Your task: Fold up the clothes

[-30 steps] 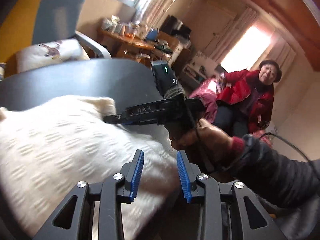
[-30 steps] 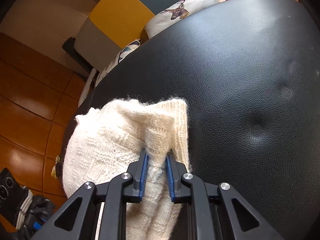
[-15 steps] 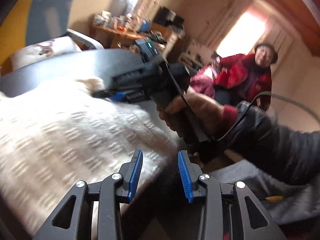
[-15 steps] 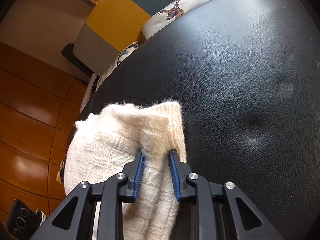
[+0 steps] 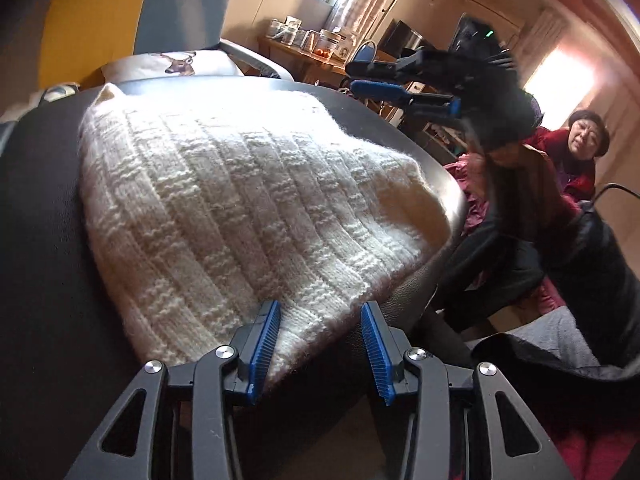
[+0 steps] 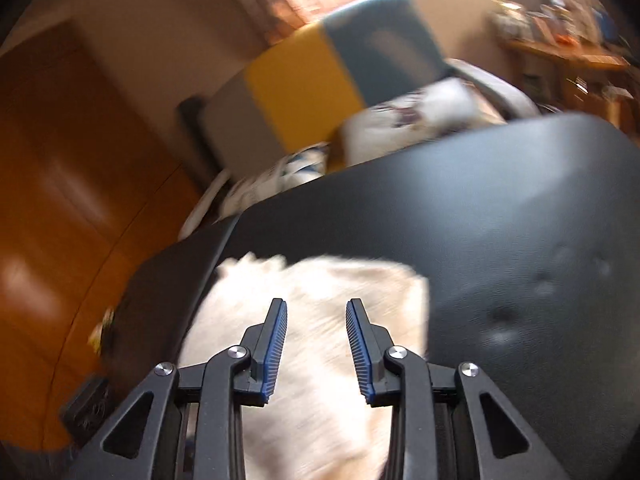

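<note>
A cream knitted sweater [image 5: 240, 208] lies folded flat on the black leather surface [image 5: 40, 280]. My left gripper [image 5: 320, 316] is open at its near corner, the fabric edge lying between and under the blue pads. My right gripper [image 5: 404, 92] shows in the left wrist view, lifted off to the right of the sweater with its fingers apart. In the blurred right wrist view my right gripper [image 6: 316, 316] is open above the sweater [image 6: 320, 300], holding nothing, with the black surface [image 6: 500, 216] behind.
A yellow and blue chair [image 5: 132, 24] with a deer-print cushion [image 5: 176, 65] stands behind the surface. A person in red [image 5: 576, 156] sits at the right. A cluttered wooden table [image 5: 312, 50] is at the back. Orange wooden floor [image 6: 60, 200] lies to the left.
My right gripper has opened, let go of the sweater and lifted up and away. The sweater now lies flat. My left gripper has stayed open.
</note>
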{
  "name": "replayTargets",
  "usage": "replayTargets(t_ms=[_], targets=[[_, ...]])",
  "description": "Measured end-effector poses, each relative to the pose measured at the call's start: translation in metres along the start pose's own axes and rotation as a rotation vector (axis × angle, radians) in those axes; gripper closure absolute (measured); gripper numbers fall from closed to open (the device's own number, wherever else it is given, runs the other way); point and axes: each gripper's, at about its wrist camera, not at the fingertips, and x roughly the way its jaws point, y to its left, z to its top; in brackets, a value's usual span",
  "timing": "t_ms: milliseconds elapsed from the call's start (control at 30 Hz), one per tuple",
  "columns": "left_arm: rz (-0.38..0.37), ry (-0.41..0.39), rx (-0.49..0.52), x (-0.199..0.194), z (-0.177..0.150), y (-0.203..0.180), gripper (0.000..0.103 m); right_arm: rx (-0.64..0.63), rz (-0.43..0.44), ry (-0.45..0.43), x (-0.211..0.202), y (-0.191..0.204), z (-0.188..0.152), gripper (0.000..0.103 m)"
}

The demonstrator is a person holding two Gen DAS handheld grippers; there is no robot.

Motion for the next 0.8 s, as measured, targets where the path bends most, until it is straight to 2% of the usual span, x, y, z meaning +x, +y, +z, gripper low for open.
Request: replayTargets(t_ms=[33, 100, 133, 167, 200, 233, 300, 367, 400, 500, 567, 700, 800], targets=[[-0.036, -0.012, -0.039, -0.006, 0.002, 0.004, 0.059, -0.011, 0.000, 0.029, 0.004, 0.005, -0.005, 0.071], [-0.093, -0.077, -0.139, -0.026, 0.009, 0.019, 0.056, 0.049, -0.001, 0.068, 0.009, 0.003, -0.012, 0.071], [-0.104, -0.117, -0.192, -0.037, 0.011, 0.028, 0.045, 0.112, 0.030, 0.066, 0.007, -0.008, -0.016, 0.071], [-0.109, -0.160, -0.251, -0.048, 0.014, 0.039, 0.038, 0.174, 0.062, 0.065, 0.004, -0.018, -0.019, 0.068], [-0.108, -0.202, -0.313, -0.057, 0.016, 0.055, 0.036, 0.235, 0.091, 0.063, 0.002, -0.029, -0.023, 0.066], [-0.092, -0.223, -0.367, -0.062, 0.020, 0.070, 0.031, 0.271, 0.070, 0.060, -0.003, -0.040, -0.028, 0.059], [-0.052, -0.235, -0.458, -0.066, 0.028, 0.095, 0.031, 0.348, 0.082, 0.073, -0.005, -0.062, -0.038, 0.049], [-0.036, -0.219, -0.515, -0.061, 0.034, 0.116, 0.030, 0.432, 0.118, 0.106, -0.002, -0.081, -0.046, 0.032], [-0.028, -0.210, -0.526, -0.058, 0.037, 0.126, 0.029, 0.454, 0.153, 0.121, 0.002, -0.086, -0.048, 0.028], [-0.012, -0.175, -0.530, -0.048, 0.043, 0.144, 0.025, 0.533, 0.217, 0.158, 0.021, -0.100, -0.050, 0.027], [-0.033, -0.145, -0.542, -0.035, 0.049, 0.152, 0.020, 0.548, 0.210, 0.202, 0.036, -0.104, -0.048, 0.027], [-0.067, -0.065, -0.555, -0.004, 0.059, 0.152, 0.019, 0.543, 0.225, 0.289, 0.065, -0.104, -0.045, 0.027], [-0.111, -0.030, -0.535, 0.008, 0.067, 0.149, 0.018, 0.552, 0.277, 0.325, 0.078, -0.101, -0.041, 0.027]])
